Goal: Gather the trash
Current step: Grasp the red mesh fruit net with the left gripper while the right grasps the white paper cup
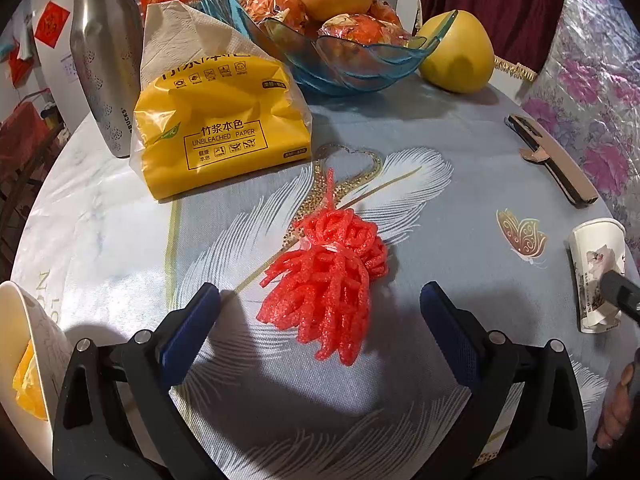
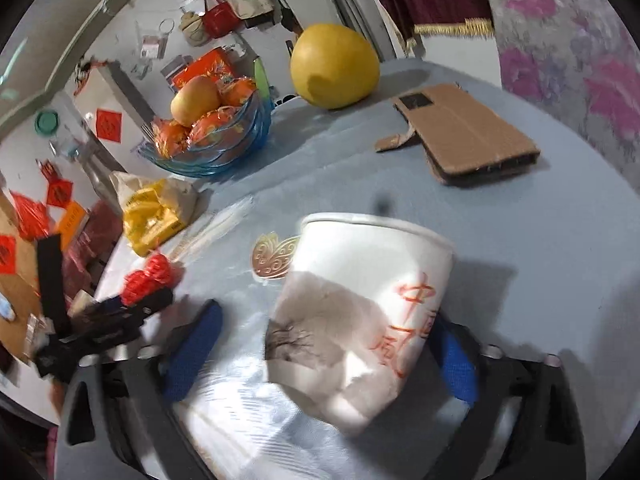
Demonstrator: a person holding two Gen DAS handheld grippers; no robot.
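Note:
A red foam fruit net (image 1: 328, 276) lies crumpled on the feather-print tablecloth, just ahead of and between the fingers of my left gripper (image 1: 320, 328), which is open and empty. It shows small in the right wrist view (image 2: 150, 278). A white paper cup (image 2: 360, 316) with red writing lies tilted on its side between the fingers of my right gripper (image 2: 324, 356), which is open around it; the right finger touches the cup, the left finger stands apart. The cup also shows at the right edge of the left wrist view (image 1: 598, 272).
A yellow tissue pack (image 1: 216, 120), a steel bottle (image 1: 104, 56), a blue glass fruit bowl (image 1: 352, 56) and a pomelo (image 1: 456, 52) stand at the back. A phone in a brown case (image 2: 468, 136) lies at right. A white bowl with orange peel (image 1: 28, 360) sits at left.

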